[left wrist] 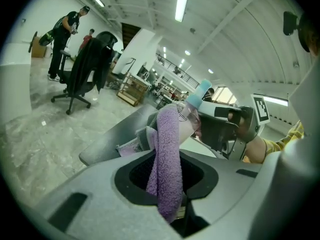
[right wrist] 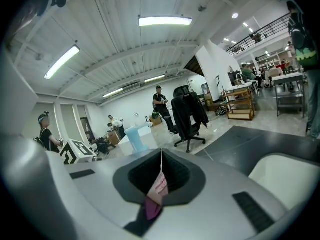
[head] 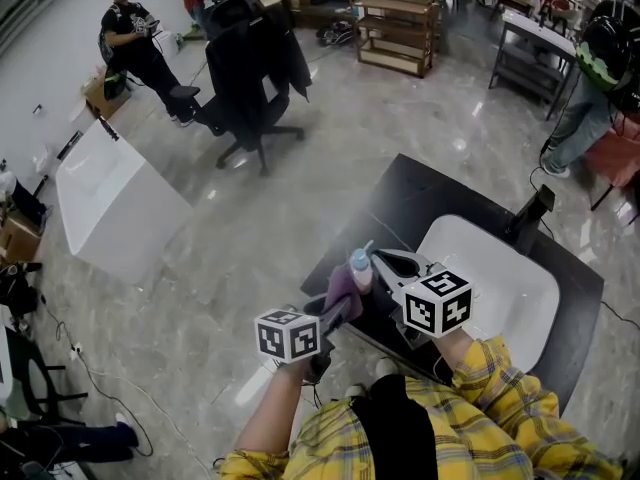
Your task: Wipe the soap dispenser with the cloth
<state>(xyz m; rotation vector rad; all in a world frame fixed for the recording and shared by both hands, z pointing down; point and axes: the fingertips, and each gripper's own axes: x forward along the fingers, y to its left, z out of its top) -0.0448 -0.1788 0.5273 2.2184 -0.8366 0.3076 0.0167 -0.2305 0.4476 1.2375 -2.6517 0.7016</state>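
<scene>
- Our left tool (left wrist: 167, 180) pinches the purple terry cloth (left wrist: 167, 134); the clear, blue-capped soap dispenser (left wrist: 192, 115) leans just ahead, touching the cloth;
- our right tool (right wrist: 161, 176), pressed together, grips it from beyond.

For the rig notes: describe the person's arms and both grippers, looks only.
The left gripper and right gripper are grey moulded plastic with dark jaw recesses; each carries a white cube with black square markers. The person wears a yellow plaid shirt; its right sleeve reaches the wrist.
</scene>
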